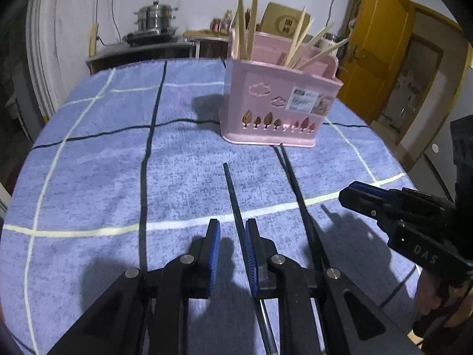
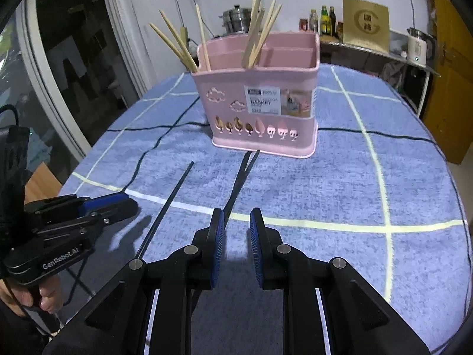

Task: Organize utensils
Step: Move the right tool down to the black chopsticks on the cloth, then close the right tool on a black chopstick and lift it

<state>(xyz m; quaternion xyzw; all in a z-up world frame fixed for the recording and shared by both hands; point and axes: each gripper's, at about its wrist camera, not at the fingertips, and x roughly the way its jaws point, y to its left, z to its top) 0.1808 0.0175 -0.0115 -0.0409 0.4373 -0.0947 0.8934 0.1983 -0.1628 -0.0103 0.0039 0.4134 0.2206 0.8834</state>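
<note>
Chopsticks are lying black on the blue checked cloth (image 1: pixel 103 177) before the pink utensil basket (image 1: pixel 275 109): a single chopstick (image 1: pixel 233 195) and a pair (image 2: pixel 239 186). The left gripper (image 1: pixel 232 236) is straddling the single one, jaws narrow and empty; the right gripper (image 2: pixel 235 227), also narrow and empty, is hovering beside the pair. Each should be settling squarely over its stick before closing.
</note>
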